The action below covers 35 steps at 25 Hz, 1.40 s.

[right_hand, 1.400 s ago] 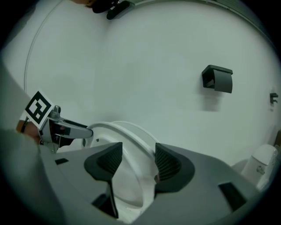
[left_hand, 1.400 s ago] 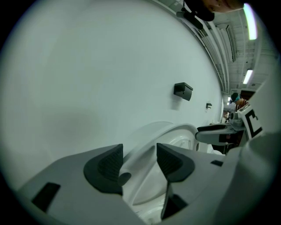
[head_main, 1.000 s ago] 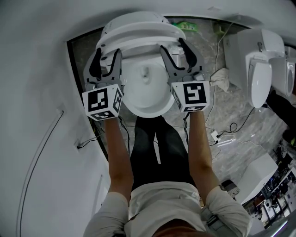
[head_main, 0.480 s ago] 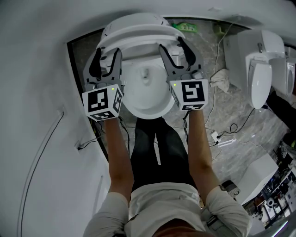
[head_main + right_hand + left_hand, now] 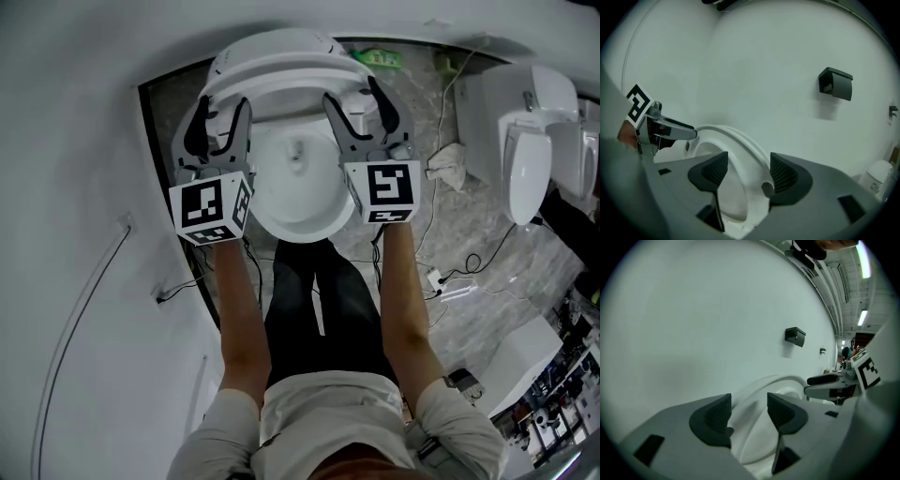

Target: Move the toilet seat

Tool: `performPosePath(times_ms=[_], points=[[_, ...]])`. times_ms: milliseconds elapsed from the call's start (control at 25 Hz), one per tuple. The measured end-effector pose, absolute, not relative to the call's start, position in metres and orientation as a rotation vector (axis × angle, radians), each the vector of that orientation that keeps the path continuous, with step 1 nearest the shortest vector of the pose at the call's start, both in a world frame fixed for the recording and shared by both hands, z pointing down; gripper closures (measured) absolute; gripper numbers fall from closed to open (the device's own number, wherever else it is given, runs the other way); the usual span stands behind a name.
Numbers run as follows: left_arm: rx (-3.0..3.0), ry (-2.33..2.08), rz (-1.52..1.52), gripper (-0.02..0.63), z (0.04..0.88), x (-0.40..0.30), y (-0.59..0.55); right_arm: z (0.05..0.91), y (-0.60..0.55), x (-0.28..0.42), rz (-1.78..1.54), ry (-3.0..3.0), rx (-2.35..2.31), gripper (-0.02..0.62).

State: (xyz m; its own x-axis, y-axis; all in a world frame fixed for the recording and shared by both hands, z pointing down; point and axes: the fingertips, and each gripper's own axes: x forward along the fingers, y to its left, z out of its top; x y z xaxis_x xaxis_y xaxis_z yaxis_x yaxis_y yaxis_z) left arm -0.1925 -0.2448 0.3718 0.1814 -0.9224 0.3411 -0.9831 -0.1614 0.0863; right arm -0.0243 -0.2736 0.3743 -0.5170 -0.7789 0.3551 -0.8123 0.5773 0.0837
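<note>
Fingers [image 5: 715, 418] of left gripper [image 5: 749, 401] clamped on toilet seat [image 5: 746, 173], right gripper [image 5: 749, 161] fingers [image 5: 785, 176] just opening, seat loose between them

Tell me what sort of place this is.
Probably a toilet showroom or test room, not a home bathroom: one toilet ahead, a second toilet standing nearby, and loose cables across the marble floor.

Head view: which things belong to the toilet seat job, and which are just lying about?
Job:
- toilet seat, raised
- left gripper, clamped on the seat's rim
- right gripper, jaws have just been opening, rim between them
- toilet bowl

Lying about:
- white cloth
- power strip and cables
- second toilet
- green item
</note>
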Motion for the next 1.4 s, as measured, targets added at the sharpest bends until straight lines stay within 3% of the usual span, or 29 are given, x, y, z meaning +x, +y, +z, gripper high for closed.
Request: performPosePath(times_ms=[840,1160,1400], points=[[2.215,-1.802,0.295,0.368,0.354,-0.172,-0.220,0.348,-0.243,-0.029,0.088,-2.528,1.243,0.308],[2.248,-1.787,0.279,0.416,0.332,-0.156,-0.197,0.328,-0.213,-0.027,0.135,-2.579,1.201,0.381],[2.273,-1.777,0.231,0.515,0.296,-0.145,-0.167,0.295,-0.183,-0.016,0.201,-2.597,1.263,0.485]])
